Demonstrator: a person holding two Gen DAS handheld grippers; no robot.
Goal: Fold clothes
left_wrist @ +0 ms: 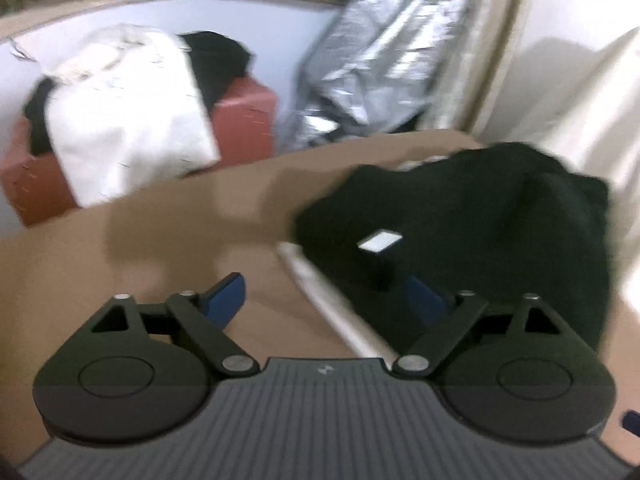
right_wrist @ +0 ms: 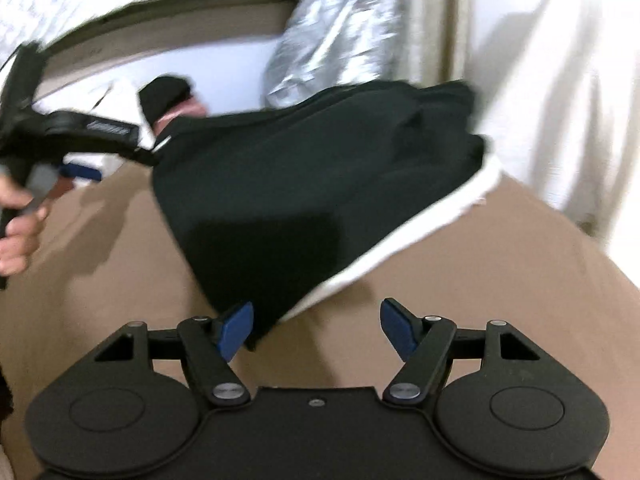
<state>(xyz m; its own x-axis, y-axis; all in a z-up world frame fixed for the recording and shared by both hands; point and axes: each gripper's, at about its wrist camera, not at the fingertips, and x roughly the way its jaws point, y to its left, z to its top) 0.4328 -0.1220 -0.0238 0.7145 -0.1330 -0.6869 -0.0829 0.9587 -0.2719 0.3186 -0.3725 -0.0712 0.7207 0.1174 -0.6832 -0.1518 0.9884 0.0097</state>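
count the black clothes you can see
2, maybe more hidden: one black garment lies on the brown table, on a white one; another sits in the pile on the red box.

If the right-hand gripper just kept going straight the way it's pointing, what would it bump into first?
Most likely the black garment: its lower corner already lies just ahead of the open right gripper, near one of its fingers. Depth is blurry, so this is a judgement.

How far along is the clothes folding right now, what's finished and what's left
Done, it seems: the black garment lies as a folded bundle on a white one on the brown surface. In hand: nothing; the left gripper and right gripper are both open and empty. Left: a white garment and dark clothes heaped on the red box look unfolded.
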